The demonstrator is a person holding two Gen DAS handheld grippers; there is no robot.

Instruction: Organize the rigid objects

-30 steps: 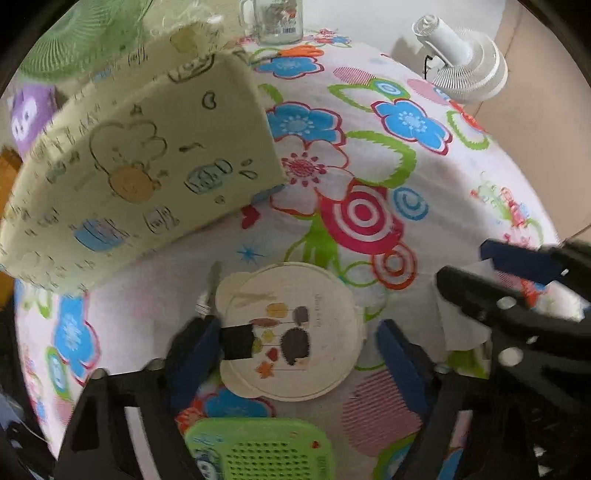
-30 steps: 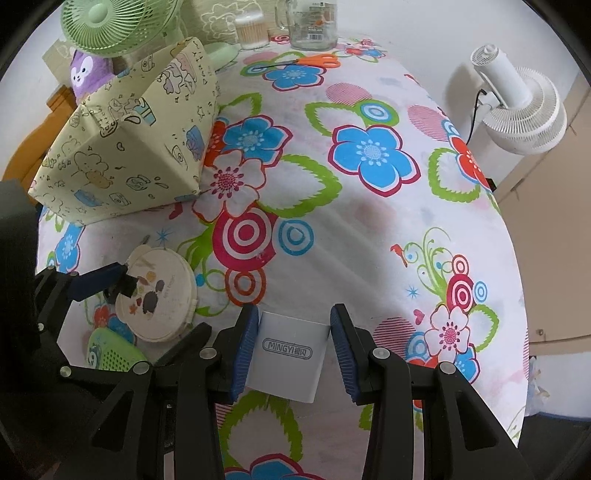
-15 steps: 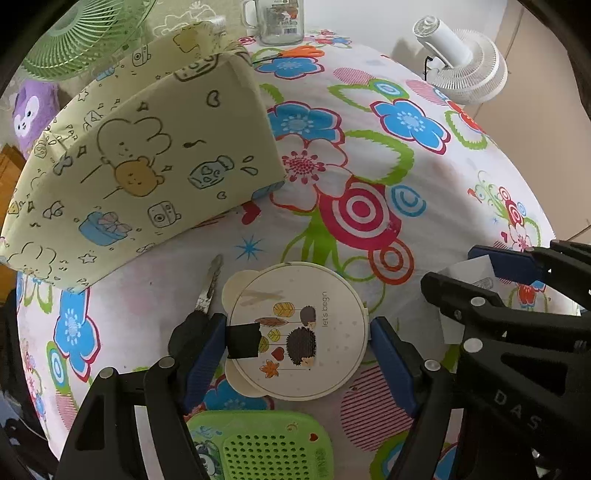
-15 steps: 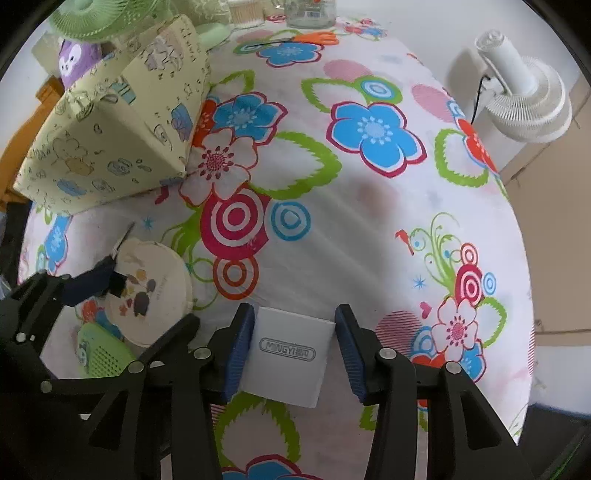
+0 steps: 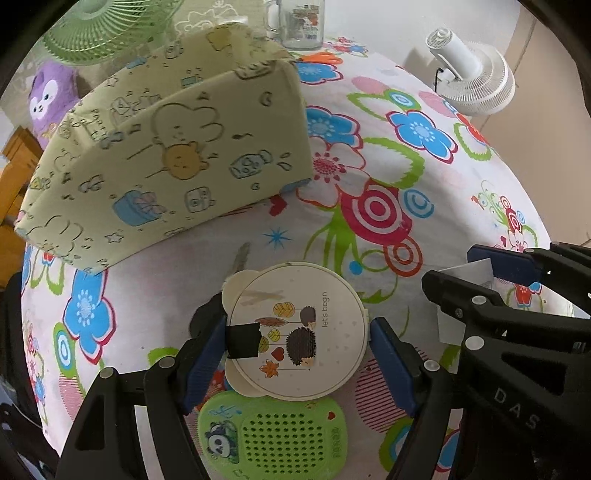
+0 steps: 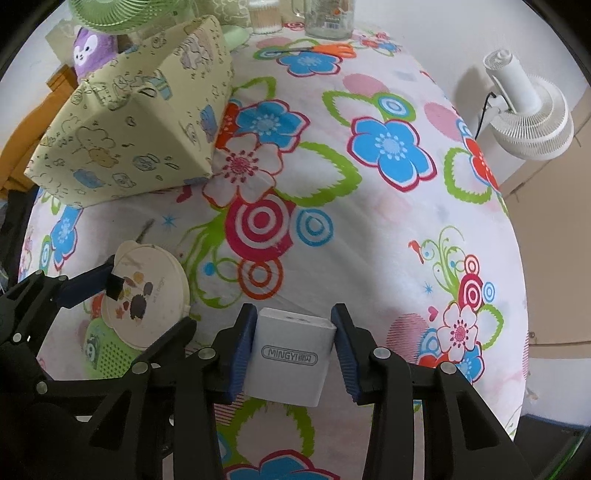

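Observation:
A round cream compact (image 5: 299,328) with a hedgehog print lies on the flowered cloth. My left gripper (image 5: 297,352) straddles it, its blue pads touching both sides. It also shows in the right wrist view (image 6: 147,291). My right gripper (image 6: 293,350) is shut on a white MINGYI charger block (image 6: 290,356) and holds it tilted above the cloth. The charger's corner (image 5: 465,273) shows in the left wrist view. A cream patterned fabric box (image 5: 166,162) stands at the back left. A key (image 5: 240,258) lies behind the compact.
A green perforated case (image 5: 273,432) lies under the compact's near edge. A white fan (image 6: 528,114) stands off the right side. A green fan (image 6: 122,11), purple plush (image 6: 92,48), glass jar (image 6: 328,16) and orange scissors (image 6: 321,48) sit at the back.
My left gripper's pads have closed in on the round compact. My right gripper has closed on the white charger and tilted it up off the cloth.

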